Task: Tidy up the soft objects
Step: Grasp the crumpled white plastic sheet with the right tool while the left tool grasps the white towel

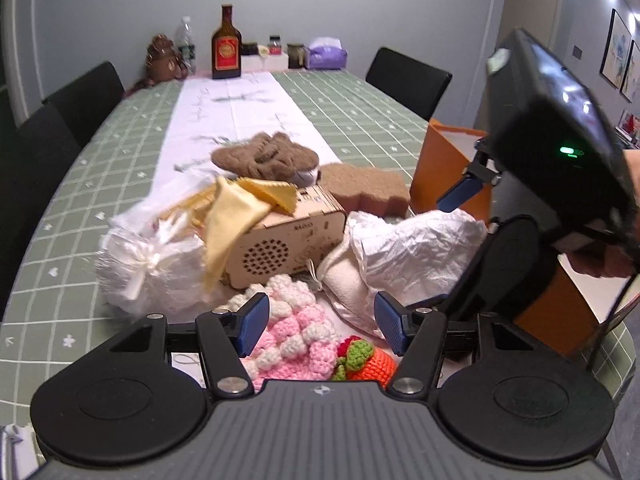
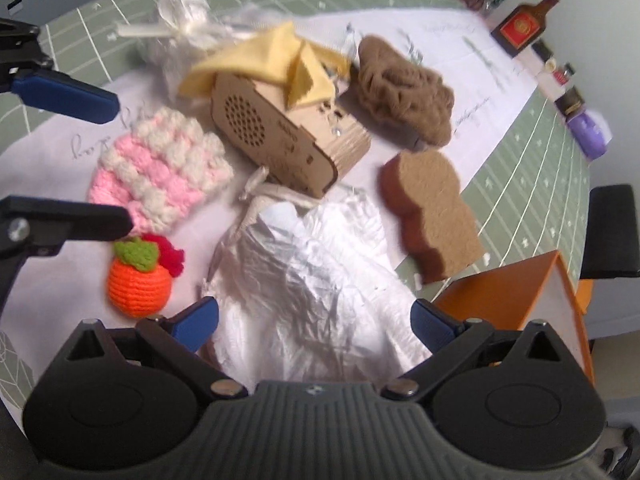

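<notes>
Left gripper [image 1: 320, 320] fingers spread, empty, over the pink-white knit pouch [image 1: 288, 332] and orange crochet fruit [image 1: 370, 364] near the desk's near edge. Right gripper [image 2: 314, 320] fingers spread, nothing pinched, over the crumpled white bag [image 2: 320, 280]. Risk: slippery bag may slide out, or drag the cream drawstring pouch [image 2: 268, 200] beneath. Wooden speaker box [image 2: 288, 132] crowds the pile; yellow cloth [image 2: 260, 64] draped on it. Orange bin [image 2: 520, 292] at the desk's right edge.

Both claws, left [image 1: 320, 322] and right [image 2: 314, 322], gape empty.
</notes>
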Demonstrator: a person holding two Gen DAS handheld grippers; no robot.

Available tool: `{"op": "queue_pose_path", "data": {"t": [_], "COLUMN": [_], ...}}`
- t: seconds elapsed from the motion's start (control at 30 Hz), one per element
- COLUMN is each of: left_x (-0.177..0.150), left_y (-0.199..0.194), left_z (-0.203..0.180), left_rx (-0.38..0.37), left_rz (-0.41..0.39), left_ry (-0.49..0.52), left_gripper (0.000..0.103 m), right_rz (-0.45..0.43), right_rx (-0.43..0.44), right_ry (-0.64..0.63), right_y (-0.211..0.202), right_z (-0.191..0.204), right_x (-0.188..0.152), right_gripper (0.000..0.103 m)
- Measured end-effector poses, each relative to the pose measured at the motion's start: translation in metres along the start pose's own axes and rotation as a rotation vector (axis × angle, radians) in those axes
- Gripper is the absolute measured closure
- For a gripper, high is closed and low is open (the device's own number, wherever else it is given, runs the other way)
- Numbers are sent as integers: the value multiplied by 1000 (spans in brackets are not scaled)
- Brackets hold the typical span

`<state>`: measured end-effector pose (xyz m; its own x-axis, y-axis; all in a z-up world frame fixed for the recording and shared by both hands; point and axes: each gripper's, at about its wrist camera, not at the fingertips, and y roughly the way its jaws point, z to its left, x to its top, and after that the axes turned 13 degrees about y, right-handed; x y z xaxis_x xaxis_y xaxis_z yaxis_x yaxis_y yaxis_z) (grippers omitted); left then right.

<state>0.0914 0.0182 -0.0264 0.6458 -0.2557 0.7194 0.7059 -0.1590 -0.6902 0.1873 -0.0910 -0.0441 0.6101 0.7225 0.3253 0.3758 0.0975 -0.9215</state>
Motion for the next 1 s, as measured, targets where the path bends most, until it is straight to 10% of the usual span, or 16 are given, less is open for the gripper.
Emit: {"op": "queue_pose_path", "data": {"t": [0.3,1.0], "left_x": [2,27], "left_y": [14,71], "left_z": [5,-6], "left_rx": [-9,-100], "left_rz": [40,99], "left_ry": [-15,-23], "left_gripper": [32,31], "right_rz": [89,-118], "right_rx": [84,81], "right_ry": [50,194], "right_y": [18,-39], "right_z": [-11,-55], "right_x": [4,1], "right_gripper": [80,94]}}
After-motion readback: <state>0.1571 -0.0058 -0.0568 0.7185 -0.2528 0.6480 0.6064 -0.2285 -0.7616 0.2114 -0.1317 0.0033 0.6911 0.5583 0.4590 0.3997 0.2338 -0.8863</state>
